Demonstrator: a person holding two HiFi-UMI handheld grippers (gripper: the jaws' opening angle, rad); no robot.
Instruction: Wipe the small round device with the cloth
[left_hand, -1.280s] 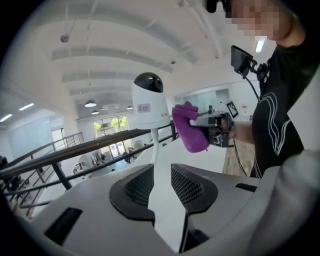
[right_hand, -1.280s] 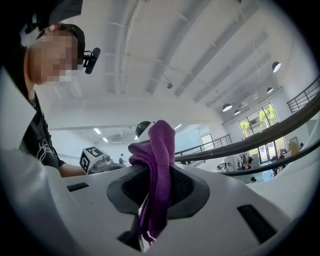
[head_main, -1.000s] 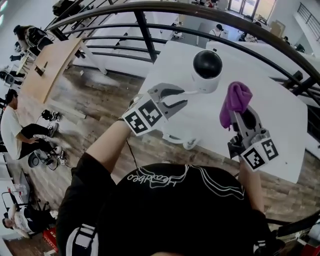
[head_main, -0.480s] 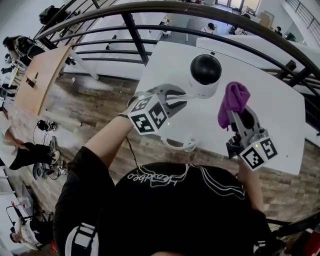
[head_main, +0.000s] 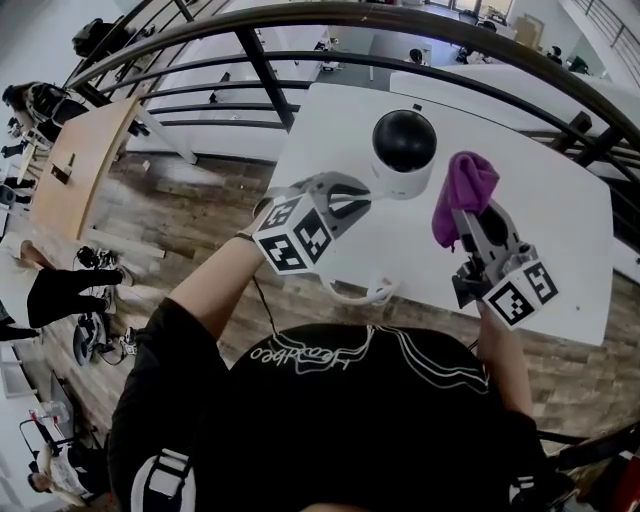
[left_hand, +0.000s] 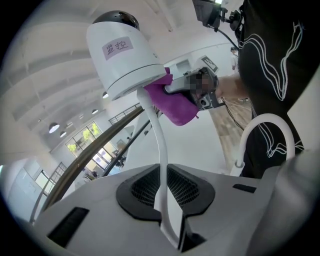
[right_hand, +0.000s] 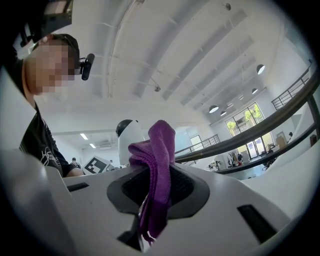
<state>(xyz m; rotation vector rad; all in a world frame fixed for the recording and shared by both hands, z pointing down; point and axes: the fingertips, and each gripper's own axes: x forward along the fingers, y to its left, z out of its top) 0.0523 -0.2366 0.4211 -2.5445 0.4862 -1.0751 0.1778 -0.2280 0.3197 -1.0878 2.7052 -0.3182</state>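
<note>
Small round device (head_main: 404, 152) is near the desk's (head_main: 560, 235) left edge, left gripper (head_main: 356, 196) clamped on its white cable (left_hand: 161, 150), right gripper (head_main: 466, 232) pinching the purple cloth (head_main: 464, 192) just beside it; wipe looks about to start, next press cloth onto the dome and rub.

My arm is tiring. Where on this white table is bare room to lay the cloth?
The table is bare right of the cloth, out to its right edge, and left of the device. Crowded: the near edge, where the cable loops by the left gripper.
</note>
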